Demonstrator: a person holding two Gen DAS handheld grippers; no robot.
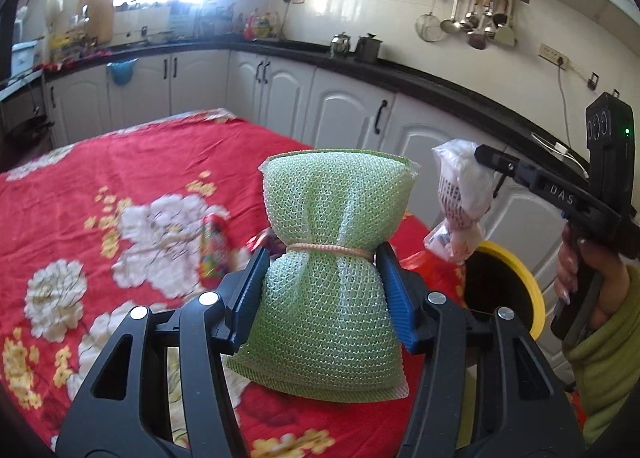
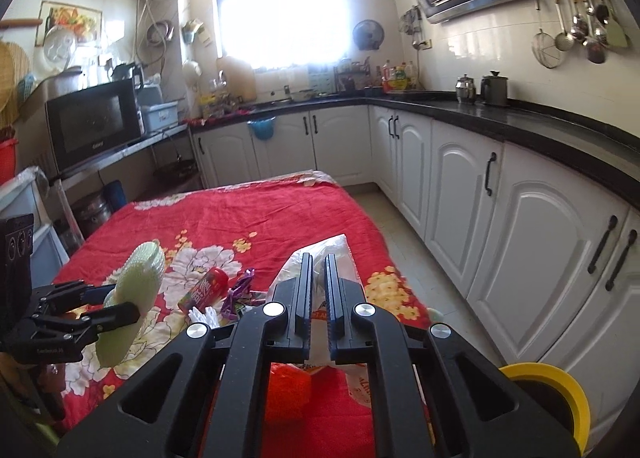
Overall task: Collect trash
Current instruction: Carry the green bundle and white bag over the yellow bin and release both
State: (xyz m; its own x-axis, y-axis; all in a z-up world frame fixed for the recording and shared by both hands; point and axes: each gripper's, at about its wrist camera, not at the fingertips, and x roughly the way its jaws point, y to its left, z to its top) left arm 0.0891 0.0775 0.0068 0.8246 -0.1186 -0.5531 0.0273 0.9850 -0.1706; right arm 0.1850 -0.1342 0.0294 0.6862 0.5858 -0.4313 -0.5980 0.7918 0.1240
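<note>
My left gripper (image 1: 322, 254) is shut on a green mesh scrubber (image 1: 332, 258), held upright above the red floral tablecloth (image 1: 120, 186); it also shows in the right wrist view (image 2: 132, 294). My right gripper (image 2: 319, 258) is shut on a crumpled clear plastic bag (image 2: 352, 266). In the left wrist view that bag (image 1: 460, 198) hangs above the yellow-rimmed bin (image 1: 516, 274), which also shows in the right wrist view (image 2: 560, 382). A red can (image 2: 204, 290), a purple wrapper (image 2: 240, 290) and a white plastic piece (image 2: 206, 316) lie on the cloth.
A red-orange bag (image 2: 288, 390) lies on the cloth under my right gripper. White cabinets (image 2: 500, 226) under a black counter (image 2: 520, 118) run along the right. A microwave (image 2: 94, 124) stands at the left.
</note>
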